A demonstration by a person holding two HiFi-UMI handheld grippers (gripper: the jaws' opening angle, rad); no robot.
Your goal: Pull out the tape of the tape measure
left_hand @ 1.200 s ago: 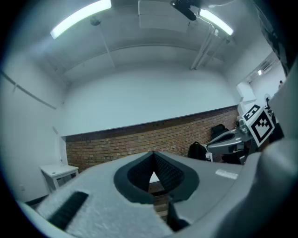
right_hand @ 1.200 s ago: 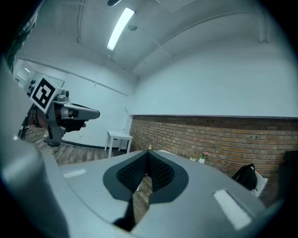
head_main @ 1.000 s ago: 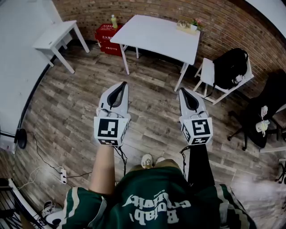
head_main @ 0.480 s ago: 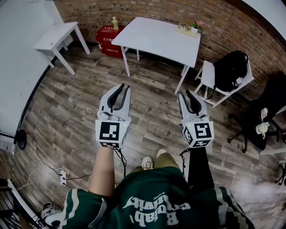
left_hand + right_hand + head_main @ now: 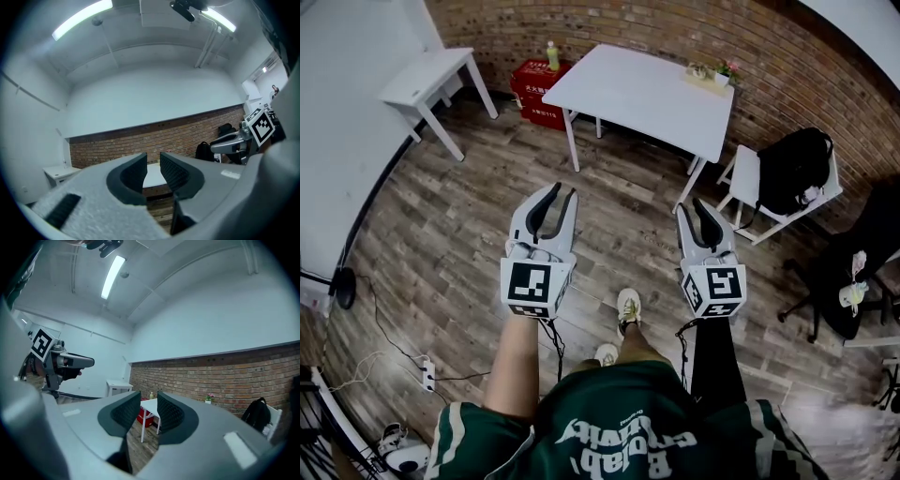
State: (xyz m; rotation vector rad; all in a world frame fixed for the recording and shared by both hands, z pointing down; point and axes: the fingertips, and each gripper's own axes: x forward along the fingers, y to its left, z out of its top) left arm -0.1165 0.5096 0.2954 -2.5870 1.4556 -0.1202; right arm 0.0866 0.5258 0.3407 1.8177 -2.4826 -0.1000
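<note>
No tape measure can be made out in any view. My left gripper [image 5: 564,191] and right gripper [image 5: 692,204] are held level side by side over the wood floor, pointing at the white table [image 5: 647,89]. The jaws of both have just been opening and stand apart, with nothing between them. In the left gripper view the left gripper [image 5: 153,161] frames the table's edge [image 5: 151,177]. Between the pads of the right gripper [image 5: 149,404], in its own view, shows the table's corner [image 5: 151,405]. A small flower pot [image 5: 729,70] and small items stand at the table's far right corner.
A smaller white table [image 5: 431,75] stands at back left. A red crate [image 5: 539,89] with a bottle [image 5: 551,54] sits by the brick wall. A black backpack [image 5: 792,169] rests on a white chair at right. A power strip [image 5: 427,373] lies on the floor at left.
Both grippers went from shut to open. The person stepped toward the white table, one foot now ahead between the grippers, and the table sits closer in the head view.
</note>
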